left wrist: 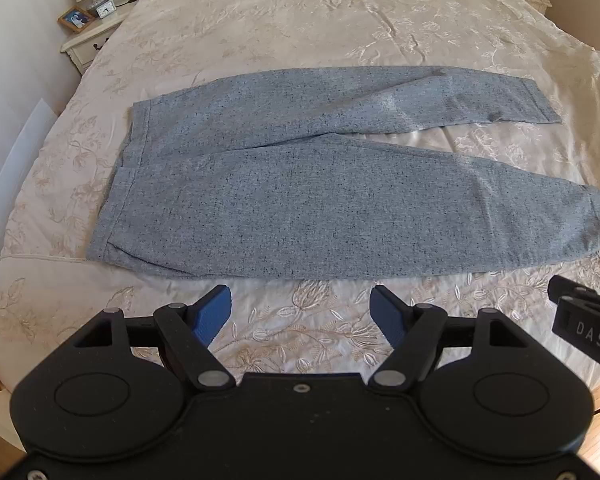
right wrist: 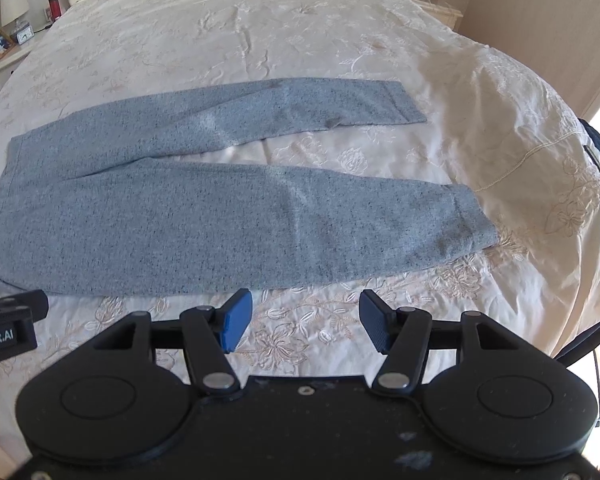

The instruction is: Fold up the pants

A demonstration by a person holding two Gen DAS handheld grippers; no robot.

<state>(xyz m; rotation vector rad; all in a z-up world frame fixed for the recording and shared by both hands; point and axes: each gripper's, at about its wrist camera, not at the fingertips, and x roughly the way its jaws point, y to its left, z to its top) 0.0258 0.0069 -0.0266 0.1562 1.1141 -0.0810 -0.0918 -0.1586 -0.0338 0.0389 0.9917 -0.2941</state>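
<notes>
Two claws hang over the bed (left wrist: pixel 340 20), both with fingers spread apart and gripping nothing. Just ahead of the left claw (left wrist: pixel 302 312) the grey pants (left wrist: pixel 284 200) lie flat on the cream bedspread, waistband to its left, legs running off to its right in a narrow V. The right claw (right wrist: pixel 305 322) sits beside it, before the near leg, whose cuff lies ahead to its right.

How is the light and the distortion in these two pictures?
Left wrist view: even daylight, the bed bulges from fisheye, the grey pants are sharp. Right wrist view: bright glare at the right edge, pale sheen on the pants.
</notes>
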